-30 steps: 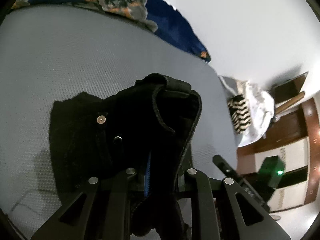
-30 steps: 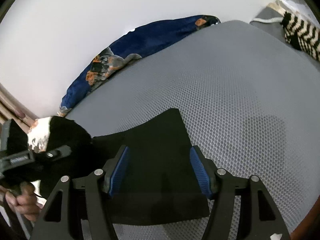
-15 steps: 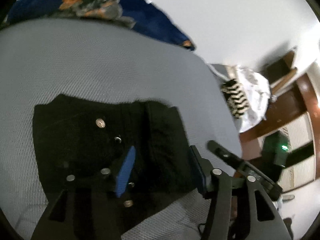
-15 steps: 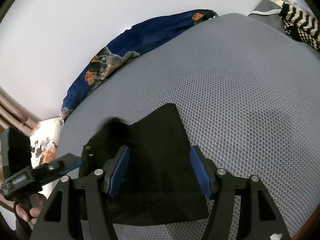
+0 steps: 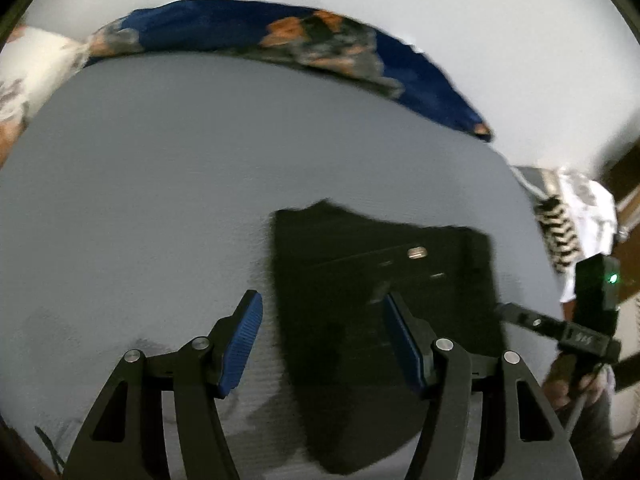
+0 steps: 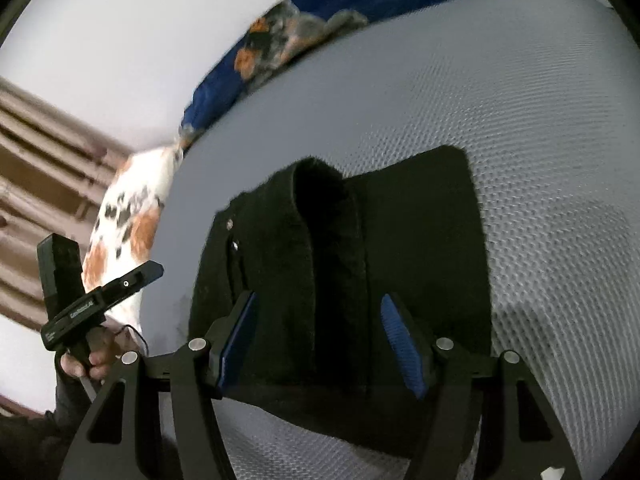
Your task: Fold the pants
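Note:
The black pants (image 5: 380, 300) lie folded in a compact bundle on the grey mesh bed cover (image 5: 140, 180). A metal button shows on top, and the waistband forms a raised fold (image 6: 320, 200). My left gripper (image 5: 324, 340) hovers over the bundle's left edge. Its jaws are opening and the blue pads press on nothing, with the cloth lying below them. My right gripper (image 6: 320, 336) stands open above the near edge of the pants (image 6: 420, 240), holding nothing. A hand (image 6: 92, 356) at the far left holds the left tool.
A blue floral pillow (image 5: 280, 36) lies along the white wall at the bed's far side. A white and orange patterned pillow (image 6: 128, 220) is at one end. A heap of striped and white laundry (image 5: 560, 232) is at the other, beside wooden furniture.
The left gripper let go of the lifted waistband, opened and drew back to the left. The pants now lie flat and folded. The right gripper tilted down closer over them, still open.

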{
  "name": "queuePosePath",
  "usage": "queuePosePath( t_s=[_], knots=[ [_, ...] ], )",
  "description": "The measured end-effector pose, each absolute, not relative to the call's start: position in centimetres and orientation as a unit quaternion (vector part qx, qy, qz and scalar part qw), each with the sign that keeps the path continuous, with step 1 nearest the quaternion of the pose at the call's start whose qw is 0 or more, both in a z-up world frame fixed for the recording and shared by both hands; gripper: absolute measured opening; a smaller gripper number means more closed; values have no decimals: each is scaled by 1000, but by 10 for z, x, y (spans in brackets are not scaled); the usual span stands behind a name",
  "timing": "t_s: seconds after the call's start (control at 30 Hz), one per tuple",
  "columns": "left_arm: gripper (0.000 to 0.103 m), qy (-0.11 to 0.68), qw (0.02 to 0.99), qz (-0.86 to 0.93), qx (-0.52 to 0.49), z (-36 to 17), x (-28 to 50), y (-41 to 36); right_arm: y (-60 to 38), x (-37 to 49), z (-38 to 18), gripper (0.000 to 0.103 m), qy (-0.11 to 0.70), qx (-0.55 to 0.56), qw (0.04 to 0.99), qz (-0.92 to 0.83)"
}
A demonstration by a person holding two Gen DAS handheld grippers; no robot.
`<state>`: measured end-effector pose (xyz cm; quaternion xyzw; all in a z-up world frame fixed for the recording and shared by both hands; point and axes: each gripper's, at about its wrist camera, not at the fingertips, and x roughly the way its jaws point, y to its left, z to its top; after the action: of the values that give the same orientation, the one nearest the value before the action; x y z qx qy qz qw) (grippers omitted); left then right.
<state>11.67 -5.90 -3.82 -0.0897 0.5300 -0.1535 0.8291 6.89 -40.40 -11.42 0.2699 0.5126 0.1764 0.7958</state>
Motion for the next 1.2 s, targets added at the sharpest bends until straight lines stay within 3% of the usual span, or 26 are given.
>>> queuePosePath(
  t_s=[0.2, 0.6, 0.67, 0.7, 0.73, 0.93, 1.2],
  knots=[
    [63, 551, 822, -110, -95, -60, 114, -28, -407, 90, -135, 62, 536, 270, 777, 190],
    [63, 577, 805, -83, -112, -78, 113, -25, -399, 127, -146, 59, 505, 314, 763, 252],
    [63, 577, 805, -83, -109, -79, 114, -27, -397, 128, -145, 46, 504, 317, 763, 251],
    [63, 577, 805, -83, -108, -79, 114, -29, -397, 127, -143, 25, 500, 323, 763, 252],
    [63, 577, 805, -85, -108, -80, 115, -30, -396, 125, -141, 22, 499, 327, 761, 255],
    [63, 567, 811, -93, -107, -74, 121, -37, -389, 104, -106, 11, 473, 314, 790, 229],
    [63, 555, 818, -118, -98, -64, 132, -58, -411, 76, -64, 10, 433, 305, 824, 200]
  ],
)
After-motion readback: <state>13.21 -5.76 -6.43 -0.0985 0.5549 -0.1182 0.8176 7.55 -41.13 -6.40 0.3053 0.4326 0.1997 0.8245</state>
